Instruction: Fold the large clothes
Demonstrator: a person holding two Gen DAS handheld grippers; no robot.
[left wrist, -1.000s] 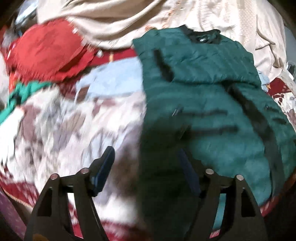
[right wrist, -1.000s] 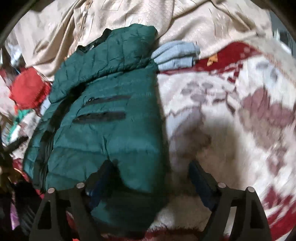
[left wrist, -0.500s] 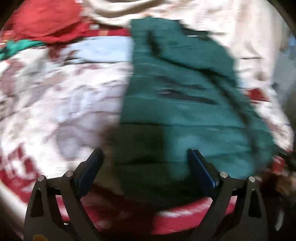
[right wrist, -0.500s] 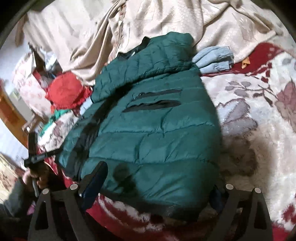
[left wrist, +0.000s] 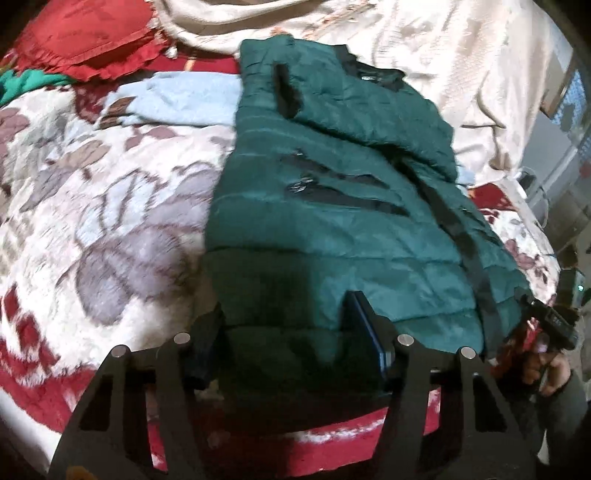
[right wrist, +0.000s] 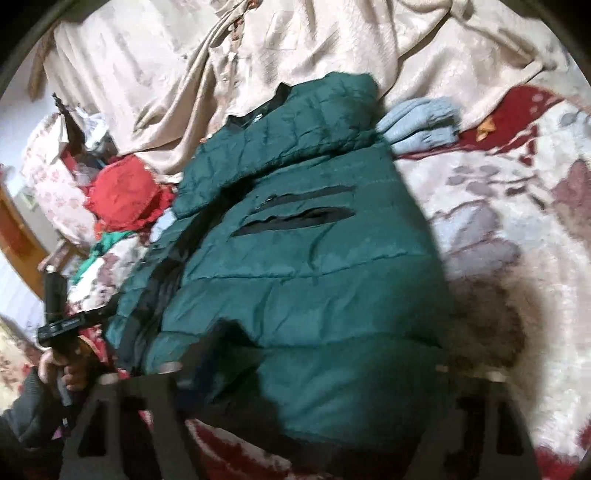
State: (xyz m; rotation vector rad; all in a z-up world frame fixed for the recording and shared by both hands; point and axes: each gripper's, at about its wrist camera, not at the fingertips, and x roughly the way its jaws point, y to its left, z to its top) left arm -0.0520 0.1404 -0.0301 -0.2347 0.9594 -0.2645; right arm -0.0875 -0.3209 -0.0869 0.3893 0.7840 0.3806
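A dark green quilted jacket (left wrist: 332, 221) lies on a floral blanket, collar at the far end, sleeves folded over its front, black pocket slits showing. It also shows in the right wrist view (right wrist: 314, 258). My left gripper (left wrist: 291, 332) is open at the jacket's near hem, left corner, with the hem between its fingers. My right gripper (right wrist: 314, 369) is open and blurred at the hem's right corner, fingers straddling the fabric. Each gripper shows in the other's view: the right one (left wrist: 554, 325) and the left one (right wrist: 62, 325).
The white, grey and red floral blanket (left wrist: 92, 221) covers the bed. A beige sheet (right wrist: 184, 74) is heaped at the back. A light blue folded garment (left wrist: 177, 99) and a red cloth (left wrist: 85, 33) lie beside the jacket's far end.
Both grippers have dropped toward the jacket's near hem and now straddle its two corners. The jacket itself has not moved.
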